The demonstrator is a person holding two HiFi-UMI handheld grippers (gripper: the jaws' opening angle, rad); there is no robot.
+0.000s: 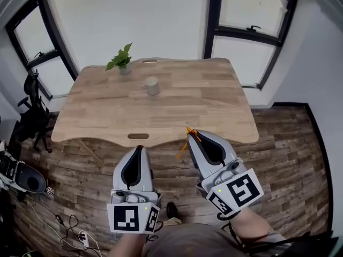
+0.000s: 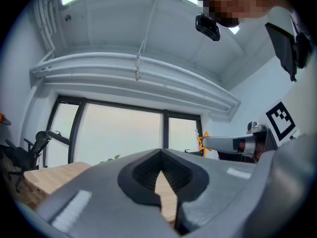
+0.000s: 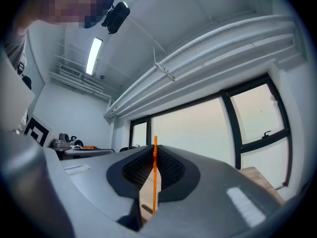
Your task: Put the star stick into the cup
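Plainly, the task is judged to be at an early stage. The thin orange stick with a star at its tip (image 1: 188, 140) is already gripped, but nothing is yet placed in the small grey cylindrical cup (image 1: 153, 85). The cup is seen upright on the light wooden worktop (image 1: 214, 106), towards the far side and just right of a small green potted plant (image 1: 121, 59). The carry to the cup, the lining up over its mouth and the release are left to be done.

The stick is held in the right gripper (image 1: 191, 136), at the near edge of the worktop and well apart from the cup. In the right gripper view it is seen clamped between the closed fingers (image 3: 131, 172), upright along the seam where they meet. Its upper end pokes out beyond the tips, and its lower end runs down through the gap behind them. The left gripper (image 1: 140, 148) is held to the left of it, with its fingers closed together and nothing between them.
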